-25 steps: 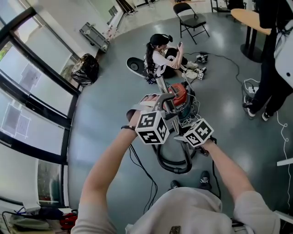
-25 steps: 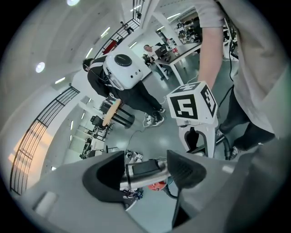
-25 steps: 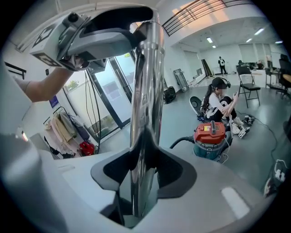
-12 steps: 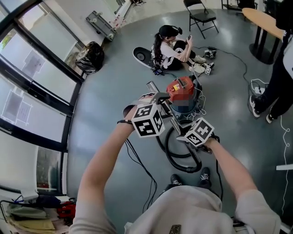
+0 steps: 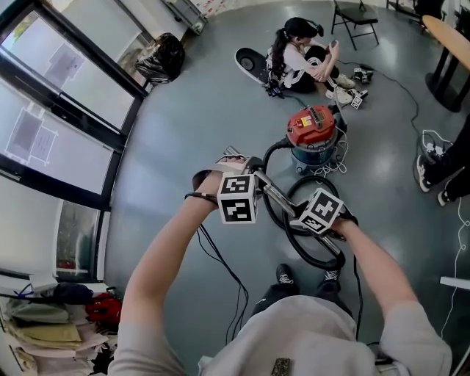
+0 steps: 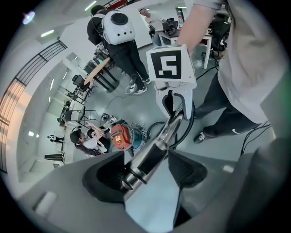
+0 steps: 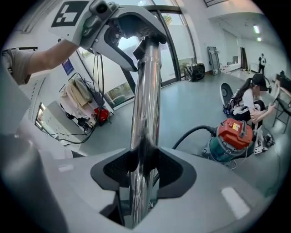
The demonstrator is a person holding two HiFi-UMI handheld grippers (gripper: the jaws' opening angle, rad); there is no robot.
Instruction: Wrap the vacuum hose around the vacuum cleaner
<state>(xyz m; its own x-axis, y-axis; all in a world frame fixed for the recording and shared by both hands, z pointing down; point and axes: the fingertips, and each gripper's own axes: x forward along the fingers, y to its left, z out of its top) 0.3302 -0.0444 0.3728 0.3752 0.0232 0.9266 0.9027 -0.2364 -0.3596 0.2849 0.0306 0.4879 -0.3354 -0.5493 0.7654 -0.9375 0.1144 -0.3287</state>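
Observation:
The red and teal vacuum cleaner [image 5: 314,136] stands on the grey floor ahead of me. Its black hose [image 5: 290,233] leaves the canister and lies in a loose loop on the floor near my feet. A shiny metal wand [image 5: 273,195] spans between my hands. My left gripper [image 5: 250,175] is shut on the wand's upper end [image 6: 152,152]. My right gripper [image 5: 299,219] is shut on the wand lower down [image 7: 144,113]. In the right gripper view the left gripper [image 7: 125,25] clamps the wand's top, with the vacuum cleaner [image 7: 231,136] and hose [image 7: 191,134] at the right.
A person sits on the floor [image 5: 302,53] just behind the vacuum, with a folding chair [image 5: 356,16] beyond. Thin cables [image 5: 220,261] trail on the floor at my left. Another person stands at the right [image 5: 449,167]. Tall windows [image 5: 51,110] run along the left side.
Both grippers, still on the wand, have drawn back from the vacuum cleaner toward me. The hose loop now lies more open on the floor by my feet.

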